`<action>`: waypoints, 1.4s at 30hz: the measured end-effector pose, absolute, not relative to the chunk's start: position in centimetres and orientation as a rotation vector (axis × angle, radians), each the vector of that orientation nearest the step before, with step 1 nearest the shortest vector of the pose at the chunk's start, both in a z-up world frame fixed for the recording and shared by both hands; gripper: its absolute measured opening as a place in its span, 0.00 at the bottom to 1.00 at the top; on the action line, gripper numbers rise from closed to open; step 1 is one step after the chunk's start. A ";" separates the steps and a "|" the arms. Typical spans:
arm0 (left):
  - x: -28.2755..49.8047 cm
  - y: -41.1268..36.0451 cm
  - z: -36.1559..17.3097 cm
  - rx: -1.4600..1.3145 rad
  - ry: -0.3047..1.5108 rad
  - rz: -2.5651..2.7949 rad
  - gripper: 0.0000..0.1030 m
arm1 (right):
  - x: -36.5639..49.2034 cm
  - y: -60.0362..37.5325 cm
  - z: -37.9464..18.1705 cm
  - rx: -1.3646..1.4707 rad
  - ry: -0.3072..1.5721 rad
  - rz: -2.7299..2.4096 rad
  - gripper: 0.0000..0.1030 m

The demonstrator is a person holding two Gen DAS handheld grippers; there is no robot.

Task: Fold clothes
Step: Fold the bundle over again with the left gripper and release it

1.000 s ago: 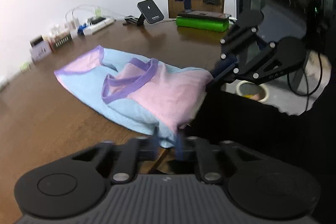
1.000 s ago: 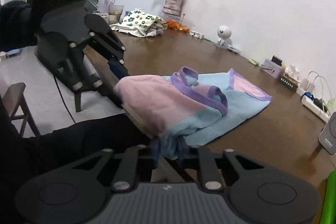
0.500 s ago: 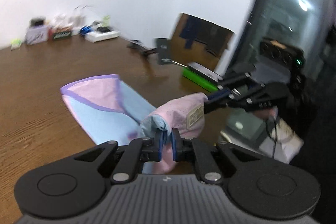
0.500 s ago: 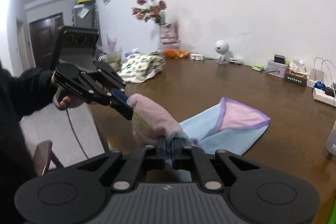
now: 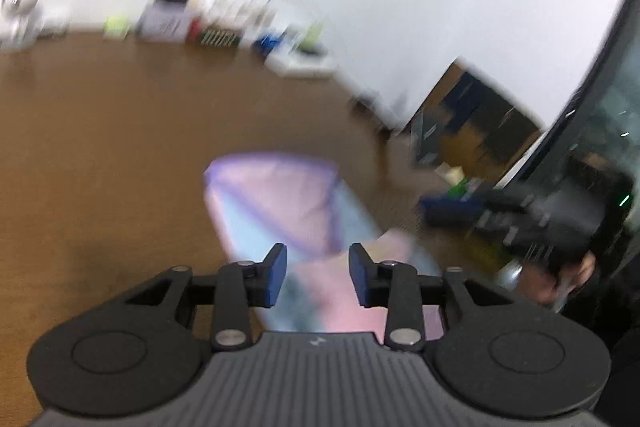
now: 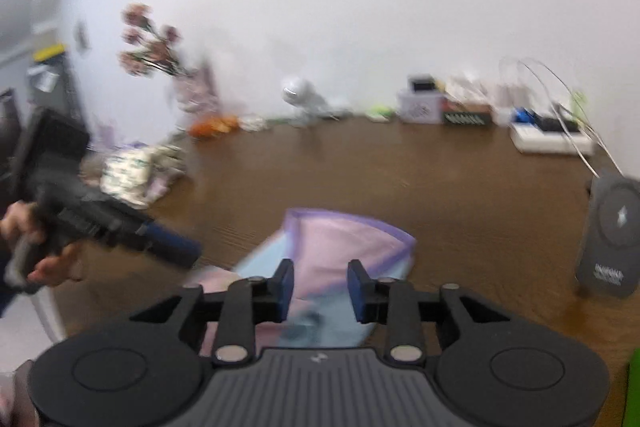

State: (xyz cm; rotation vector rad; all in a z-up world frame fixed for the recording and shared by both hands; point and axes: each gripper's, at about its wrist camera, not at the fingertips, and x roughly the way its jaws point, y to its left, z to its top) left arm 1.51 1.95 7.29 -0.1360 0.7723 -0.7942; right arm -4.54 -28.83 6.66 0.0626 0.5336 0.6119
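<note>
The brown wooden table (image 6: 460,187) carries a pink-and-blue garment (image 6: 344,247) near its front edge, clutter (image 6: 448,107) along its far edge.

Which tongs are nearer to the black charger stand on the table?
Right. The black charger stand is just to the right of the right tongs, which hover over the pastel garment. The left tongs are beyond the garment's opposite side.

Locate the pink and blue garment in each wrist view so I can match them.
Left wrist: pink and blue garment at lower centre, beyond the open left gripper.
Right wrist: garment at lower centre, beyond the open right gripper.
Shared landmark: white power strip by the wall.
</note>
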 end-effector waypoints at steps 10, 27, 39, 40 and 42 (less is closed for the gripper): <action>0.7 -2.9 4.3 -0.009 0.839 -0.805 0.32 | -4.4 -26.5 3.2 0.063 0.650 0.612 0.19; 13.1 0.4 2.8 -0.091 0.876 -0.541 0.47 | 5.5 -28.8 4.1 0.061 0.759 0.352 0.30; 12.9 -0.1 2.5 -0.163 0.886 -0.574 0.07 | 7.5 -27.9 2.5 0.097 0.791 0.367 0.04; 12.2 -0.1 2.8 -0.162 0.873 -0.578 0.06 | 7.0 -28.0 2.8 0.097 0.774 0.377 0.04; 10.8 0.0 3.5 -0.161 0.846 -0.587 0.05 | 6.0 -28.2 3.7 0.096 0.746 0.400 0.04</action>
